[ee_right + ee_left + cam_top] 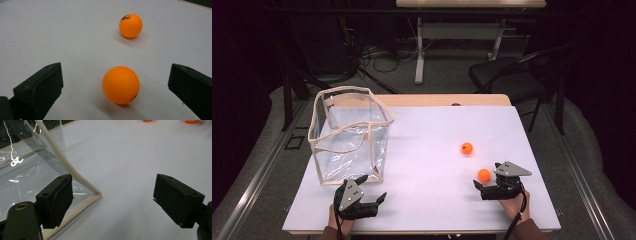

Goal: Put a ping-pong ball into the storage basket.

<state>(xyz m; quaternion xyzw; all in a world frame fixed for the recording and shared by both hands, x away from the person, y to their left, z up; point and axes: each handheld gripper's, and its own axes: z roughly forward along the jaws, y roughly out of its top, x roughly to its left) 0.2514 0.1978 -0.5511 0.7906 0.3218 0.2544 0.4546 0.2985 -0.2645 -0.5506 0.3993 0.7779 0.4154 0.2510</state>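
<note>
Two orange balls lie on the white table top. The nearer ball rests on the table between the jaws of my right gripper, which is open and not touching it. The farther ball, with dark print on it, lies a little beyond. My left gripper is open and holds nothing, at the front left. Its left jaw sits just before the bottom corner of a clear plastic bag with beige trim. Both balls show at the top edge of the left gripper view, one left of the other.
The bag stands upright and open-topped on the table's left half. A black chair and a desk frame with cables stand on the floor beyond the table's far edge. Open table surface lies between the bag and the balls.
</note>
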